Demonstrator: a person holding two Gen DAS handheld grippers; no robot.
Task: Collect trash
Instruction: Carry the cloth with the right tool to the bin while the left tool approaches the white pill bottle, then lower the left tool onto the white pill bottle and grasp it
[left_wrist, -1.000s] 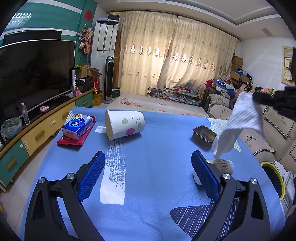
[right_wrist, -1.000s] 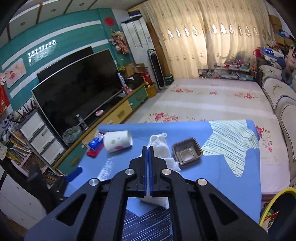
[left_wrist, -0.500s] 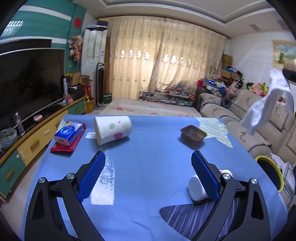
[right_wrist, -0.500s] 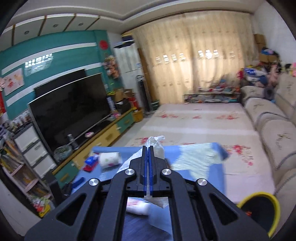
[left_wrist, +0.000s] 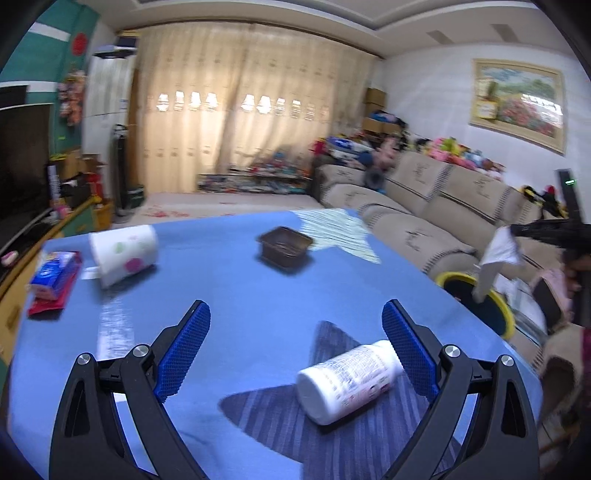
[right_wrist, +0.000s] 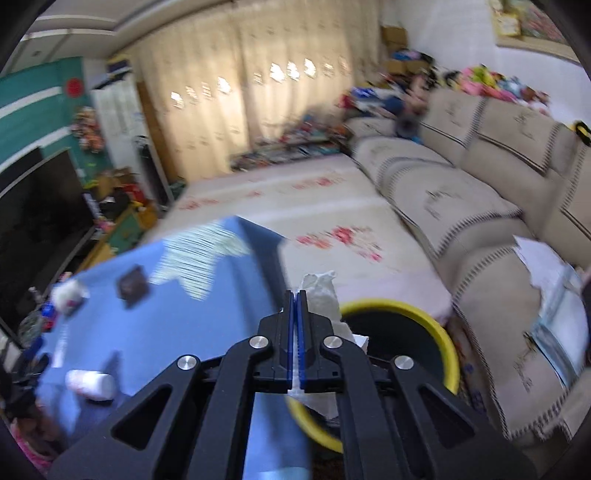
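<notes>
**Trash round: tissue held over bin, four items on the table**

Left wrist view, near to far:
- Left gripper (left_wrist: 295, 354): bottom of frame, jaws spread wide and empty, blue pads apart over the blue table (left_wrist: 229, 302)
- White bottle (left_wrist: 349, 380): lying on its side at lower centre-right, its far end just beside or behind the right-hand pad; contact cannot be told
- Paper cup (left_wrist: 123, 254): on its side at left centre, white with coloured spots, blurred
- Blue packet (left_wrist: 53, 271): left edge of frame, resting on a red flat item
- Brown tray (left_wrist: 285, 246): centre of frame, upright, near the table's far edge
- Yellow-rimmed bin (left_wrist: 480, 306): right of frame, off the table edge, on the floor beside the sofa (left_wrist: 436, 206)
- Tissue (left_wrist: 496, 254): right of frame, hanging from the right gripper, its lower end above the bin's rim

Right wrist view, near to far:
- Right gripper (right_wrist: 294, 306): bottom centre, jaws clenched on the tissue (right_wrist: 321, 295), which sticks out past the fingertips and trails below to the right
- Bin (right_wrist: 439, 336): directly behind and under the gripper, dark inside, yellow rim partly hidden by the fingers
- Table (right_wrist: 155, 332): left half of frame, with bottle (right_wrist: 90, 384), cup (right_wrist: 68, 295) and tray (right_wrist: 132, 285) all blurred
- Sofa (right_wrist: 480, 206): right of frame, papers lying on its seat
- Curtains (right_wrist: 236, 96): far wall, upper centre
</notes>
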